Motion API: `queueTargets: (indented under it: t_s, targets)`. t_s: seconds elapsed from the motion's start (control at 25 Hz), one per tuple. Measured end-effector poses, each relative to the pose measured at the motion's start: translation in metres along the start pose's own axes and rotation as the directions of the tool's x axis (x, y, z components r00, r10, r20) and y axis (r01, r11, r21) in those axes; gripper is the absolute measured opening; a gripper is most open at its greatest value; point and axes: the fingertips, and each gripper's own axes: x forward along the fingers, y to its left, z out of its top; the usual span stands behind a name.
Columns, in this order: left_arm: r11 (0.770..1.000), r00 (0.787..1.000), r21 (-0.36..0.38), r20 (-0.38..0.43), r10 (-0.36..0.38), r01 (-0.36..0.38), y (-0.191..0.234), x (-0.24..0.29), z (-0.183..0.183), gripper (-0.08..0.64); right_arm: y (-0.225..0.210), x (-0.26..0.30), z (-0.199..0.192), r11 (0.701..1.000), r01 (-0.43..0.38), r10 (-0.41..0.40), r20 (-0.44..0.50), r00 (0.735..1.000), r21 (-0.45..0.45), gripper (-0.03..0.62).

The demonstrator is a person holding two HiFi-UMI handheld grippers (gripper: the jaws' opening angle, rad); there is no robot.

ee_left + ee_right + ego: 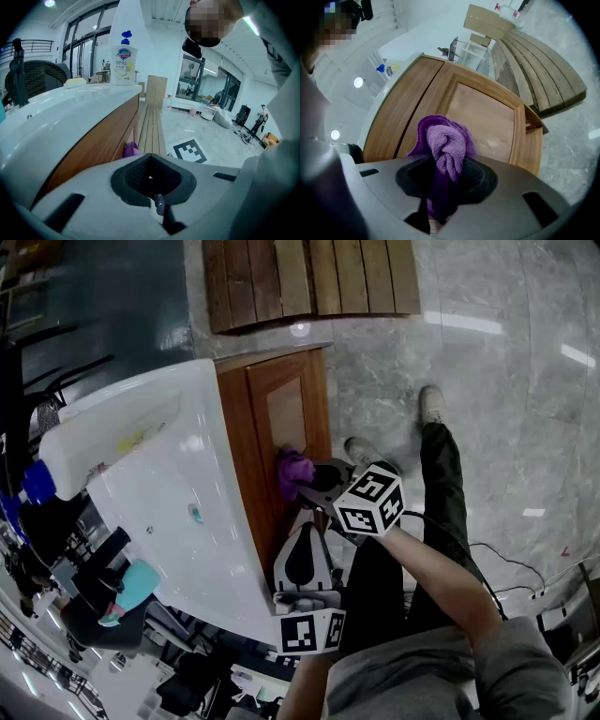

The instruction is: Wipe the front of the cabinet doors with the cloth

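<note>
Purple cloth (447, 150) was gripped in closed right tongs (445, 187) at the cabinet door (487, 112); left tongs (151, 180) were closed, empty.

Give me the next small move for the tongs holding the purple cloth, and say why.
Probably press the purple cloth forward onto the cabinet door and begin a short stroke across its panel. The right tongs are shut on the cloth, which bunches out right in front of the door's wood, but contact can't be confirmed.

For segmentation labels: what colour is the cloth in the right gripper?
Purple; the cloth shows best in the right gripper view.
</note>
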Motion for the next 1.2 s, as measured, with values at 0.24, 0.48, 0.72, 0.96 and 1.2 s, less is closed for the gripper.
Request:
queueTargets:
  t_s: [0.24,0.48,0.72,0.96,1.2]
  targets:
    - [1.000,1.000,-0.016,0.007,-0.014,0.014,0.004,0.005,-0.004,0.008,-0.021,0.005,-0.004,0.999,0.044,-0.043,-0.009,0.999,0.010,0.120]
    - [0.999,0.999,-0.033,0.005,-0.032,0.032,-0.001,0.015,-0.010,0.008,-0.046,0.008,-0.013,0.995,0.093,-0.093,-0.028,0.995,0.017,0.120]
    - [0.999,0.999,-0.028,-0.003,-0.037,0.037,0.000,0.027,-0.015,0.008,-0.070,0.012,-0.019,0.992,0.127,-0.126,-0.049,0.991,0.019,0.120]
    - [0.999,0.999,-0.025,-0.017,-0.044,0.043,-0.002,0.035,-0.021,0.008,-0.094,0.014,-0.026,0.986,0.163,-0.161,-0.072,0.984,0.022,0.120]
    - [0.999,0.999,-0.032,-0.023,-0.039,0.038,0.004,0.042,-0.024,0.008,-0.124,0.017,-0.038,0.974,0.225,-0.220,-0.098,0.971,0.039,0.120]
